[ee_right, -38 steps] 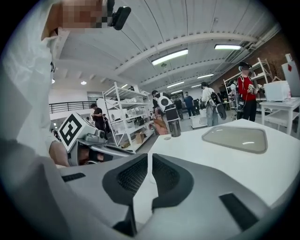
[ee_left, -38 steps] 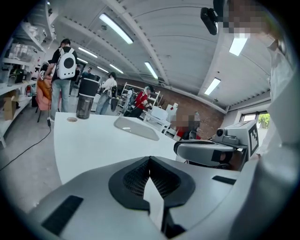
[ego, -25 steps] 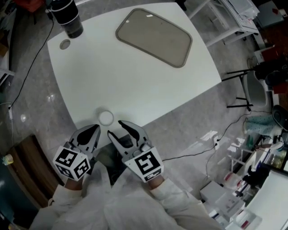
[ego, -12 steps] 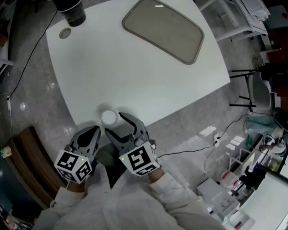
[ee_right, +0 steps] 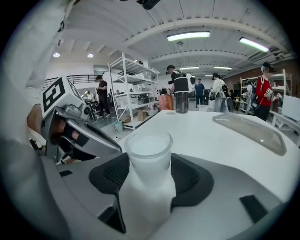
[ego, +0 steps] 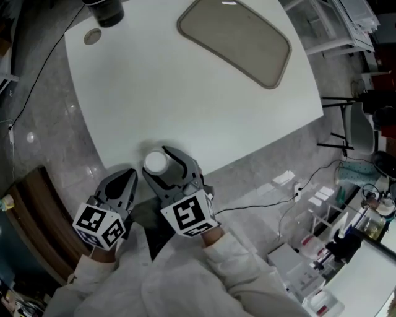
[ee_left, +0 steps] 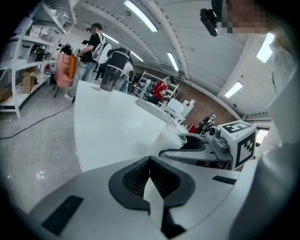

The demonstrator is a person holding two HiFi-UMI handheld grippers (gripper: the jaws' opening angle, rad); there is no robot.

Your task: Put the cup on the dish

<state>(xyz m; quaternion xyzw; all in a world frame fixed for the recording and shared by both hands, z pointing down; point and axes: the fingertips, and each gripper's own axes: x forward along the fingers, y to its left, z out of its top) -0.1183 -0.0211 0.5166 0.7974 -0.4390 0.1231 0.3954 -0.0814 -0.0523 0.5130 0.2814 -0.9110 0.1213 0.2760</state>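
Note:
A small frosted white cup (ego: pixel 156 162) stands at the near edge of the white table (ego: pixel 185 105). My right gripper (ego: pixel 158 166) stands around it, jaws wide, one finger on each side. In the right gripper view the cup (ee_right: pixel 146 154) fills the gap between the black pads (ee_right: pixel 187 176), and I cannot see them pressing it. The dish, a grey-beige tray with rounded corners (ego: pixel 238 40), lies at the far side of the table, well apart from the cup. My left gripper (ego: pixel 127 181) hangs below the table edge, left of the cup, shut and empty.
A black cylindrical container (ego: pixel 105 9) and a small grey disc (ego: pixel 93 36) sit at the table's far left corner. A wooden bench (ego: pixel 37 217) is on the floor at left; cables, racks and boxes (ego: pixel 334 247) crowd the right. People stand in the background.
My right gripper has moved forward and left so that the cup now stands between its jaws, which are wider apart than a second ago. The left gripper has stayed put.

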